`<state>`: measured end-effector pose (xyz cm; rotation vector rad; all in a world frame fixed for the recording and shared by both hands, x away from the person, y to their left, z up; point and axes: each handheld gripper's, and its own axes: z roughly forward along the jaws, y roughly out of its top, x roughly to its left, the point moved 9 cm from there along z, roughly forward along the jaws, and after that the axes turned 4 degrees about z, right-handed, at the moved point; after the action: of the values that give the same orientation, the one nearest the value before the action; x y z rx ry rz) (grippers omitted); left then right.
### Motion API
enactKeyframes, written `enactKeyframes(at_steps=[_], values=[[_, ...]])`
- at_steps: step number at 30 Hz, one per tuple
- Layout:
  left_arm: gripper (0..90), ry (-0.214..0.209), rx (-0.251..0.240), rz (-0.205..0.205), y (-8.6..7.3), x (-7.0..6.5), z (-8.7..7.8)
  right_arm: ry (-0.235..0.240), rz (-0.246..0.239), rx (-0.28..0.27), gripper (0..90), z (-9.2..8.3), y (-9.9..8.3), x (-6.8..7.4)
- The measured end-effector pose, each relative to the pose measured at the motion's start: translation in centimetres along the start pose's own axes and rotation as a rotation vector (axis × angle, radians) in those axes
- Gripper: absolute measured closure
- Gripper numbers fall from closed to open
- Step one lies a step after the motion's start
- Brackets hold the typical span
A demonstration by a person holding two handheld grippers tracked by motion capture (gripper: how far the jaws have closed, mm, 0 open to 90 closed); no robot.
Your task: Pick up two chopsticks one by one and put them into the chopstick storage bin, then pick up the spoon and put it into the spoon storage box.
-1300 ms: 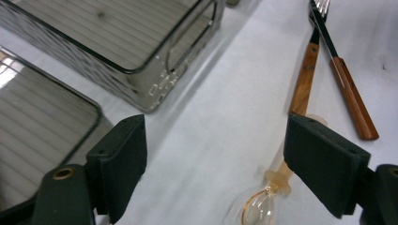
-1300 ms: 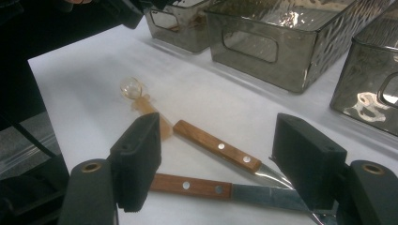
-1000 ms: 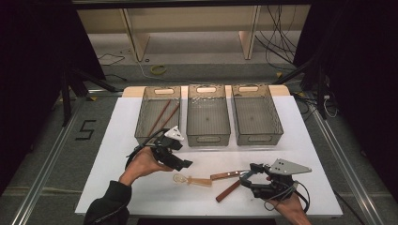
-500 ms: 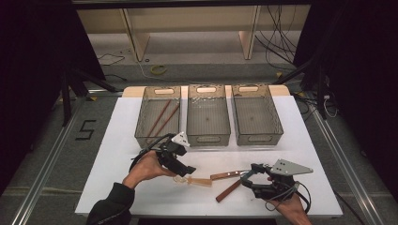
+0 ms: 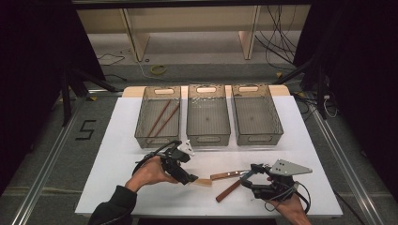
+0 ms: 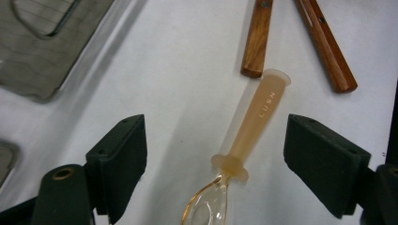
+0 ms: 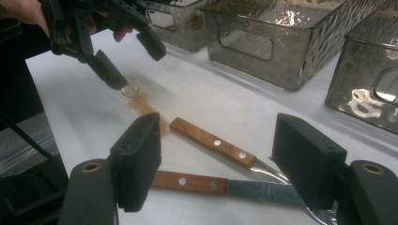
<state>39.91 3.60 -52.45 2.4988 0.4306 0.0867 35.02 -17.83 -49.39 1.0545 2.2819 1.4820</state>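
Spoon (image 6: 248, 136): translucent amber plastic, lying flat on the white table (image 5: 117, 159) in front of the three grey bins (image 5: 208, 117), bowl toward me, handle end almost touching the butt of one wooden-handled knife (image 6: 256, 40). A second knife (image 6: 326, 44) lies just beside it, the two handles fanning apart.

Left gripper (image 5: 184, 174): jaws spread wide, one on each side of the spoon's handle, nothing clamped yet. In the left gripper view the handle sits between the pads but nearer the right-hand one. In the right gripper view one pad (image 7: 107, 70) stands right at the spoon's bowl.

Change since a second ago: my left hand (image 5: 152, 171) has come forward and down from near the front of the left bin to the spoon. Half a second ago it was partway; now it brackets the handle. I read this as the end of the approach, with closing the jaws the next step.

Right gripper (image 7: 220, 159): jaws apart, empty, poised over the knife blades (image 7: 263, 190). Compared with both earlier high views it has barely shifted. The spoon and knives lie where they did.

Left bin (image 5: 158, 117) holds two long brown sticks, likely chopsticks (image 5: 162, 119); the middle and right bins look empty. Judgement: sorting job, spoon next to go, destination not yet evident.

Risk: the spoon's handle end is so close to the knife that lifting may nudge it.
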Motion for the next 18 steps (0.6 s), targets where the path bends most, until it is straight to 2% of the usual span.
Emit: enactKeyframes(at_steps=[10,18], values=[[22.8,-0.016,0.038,0.038,0.1,-0.9,1.3,0.001,-0.006,0.001,33.7,0.1,0.0,0.1],[31.3,-0.031,0.091,0.077,-0.3,-1.2,2.4,-0.002,-0.008,0.001,33.7,0.1,0.0,0.1]])
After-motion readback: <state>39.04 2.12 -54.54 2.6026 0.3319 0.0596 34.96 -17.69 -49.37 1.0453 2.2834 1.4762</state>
